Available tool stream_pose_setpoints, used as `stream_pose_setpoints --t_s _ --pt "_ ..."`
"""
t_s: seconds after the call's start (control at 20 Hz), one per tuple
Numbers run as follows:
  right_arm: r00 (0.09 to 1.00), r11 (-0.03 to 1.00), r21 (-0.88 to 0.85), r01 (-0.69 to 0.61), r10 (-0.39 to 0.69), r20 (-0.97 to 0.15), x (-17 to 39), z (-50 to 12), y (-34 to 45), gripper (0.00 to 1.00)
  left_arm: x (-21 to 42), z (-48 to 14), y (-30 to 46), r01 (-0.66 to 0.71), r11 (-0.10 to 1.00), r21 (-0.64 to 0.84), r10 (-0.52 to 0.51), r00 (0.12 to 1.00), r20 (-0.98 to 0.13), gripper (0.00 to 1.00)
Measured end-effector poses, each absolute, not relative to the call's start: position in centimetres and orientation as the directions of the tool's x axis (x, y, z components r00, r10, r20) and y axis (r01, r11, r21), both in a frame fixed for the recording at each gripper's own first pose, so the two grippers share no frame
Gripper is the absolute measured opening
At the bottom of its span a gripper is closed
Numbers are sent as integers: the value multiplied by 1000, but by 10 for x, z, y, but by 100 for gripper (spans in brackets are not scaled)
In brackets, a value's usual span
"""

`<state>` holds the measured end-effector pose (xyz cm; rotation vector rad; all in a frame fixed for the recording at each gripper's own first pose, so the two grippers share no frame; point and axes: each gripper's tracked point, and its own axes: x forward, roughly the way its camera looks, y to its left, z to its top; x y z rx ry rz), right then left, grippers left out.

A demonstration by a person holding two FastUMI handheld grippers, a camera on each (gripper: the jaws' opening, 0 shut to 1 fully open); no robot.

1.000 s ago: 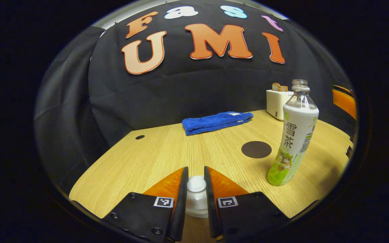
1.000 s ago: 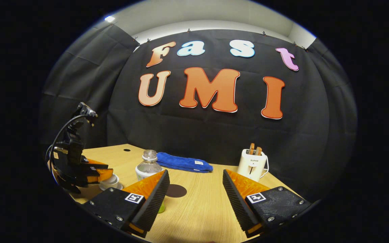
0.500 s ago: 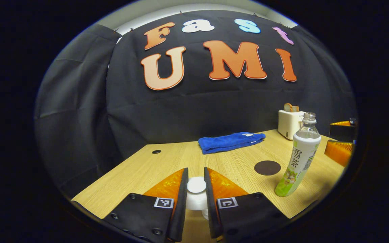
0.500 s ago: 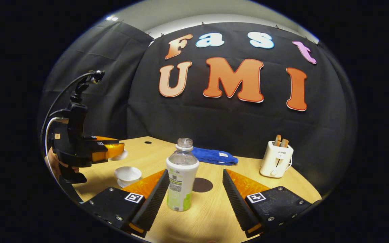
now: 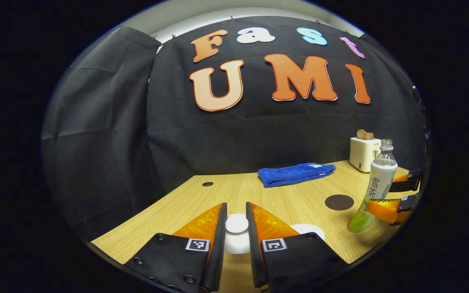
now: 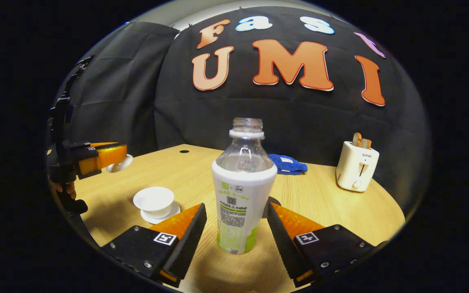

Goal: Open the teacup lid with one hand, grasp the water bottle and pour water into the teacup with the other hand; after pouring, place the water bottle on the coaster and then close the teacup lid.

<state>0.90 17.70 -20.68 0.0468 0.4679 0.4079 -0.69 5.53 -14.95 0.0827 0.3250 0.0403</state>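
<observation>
My left gripper (image 5: 236, 206) is shut on the knob of the white teacup lid (image 5: 236, 238) and holds it above the table. The same gripper (image 6: 101, 156) and lid (image 6: 119, 164) hang in the air at the left of the right gripper view. Under them the white teacup (image 6: 154, 200) stands uncovered on its saucer (image 6: 165, 215); its rim (image 5: 308, 230) peeks past my finger. The uncapped water bottle (image 6: 244, 191) stands upright between the fingers of my open right gripper (image 6: 236, 221), small gaps on both sides. The bottle (image 5: 375, 185) has the dark round coaster (image 5: 339, 202) just beyond it.
A folded blue towel (image 5: 295, 174) lies at the back of the wooden table (image 6: 202, 171), and a white toaster (image 6: 356, 167) with toast stands at the back right. A cable hole (image 5: 207, 184) sits at the far left. A hand (image 6: 64, 189) holds the left gripper.
The left gripper has lifted the lid off the teacup and carried it up and away. The right gripper has moved in so that the bottle stands between its open fingers.
</observation>
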Motion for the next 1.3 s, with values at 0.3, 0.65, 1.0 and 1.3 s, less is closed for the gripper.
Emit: stream_pose_setpoints --t_s 0.3,0.65,1.0,1.3 --pt "802 926 127 -356 373 -467 15 -211 179 68 -12 -157 76 -52 995 88 78 943 -325 33" --pt "836 929 -65 -365 296 -463 31 -199 168 67 -14 -162 92 -71 993 92 98 940 -327 33" --pt "888 789 -463 -405 217 -406 47 -188 169 65 -19 -163 104 -96 988 122 131 938 -321 33" --pt "913 545 -733 -407 208 -352 50 -180 183 65 -29 -164 113 -90 989 114 122 941 -314 33"
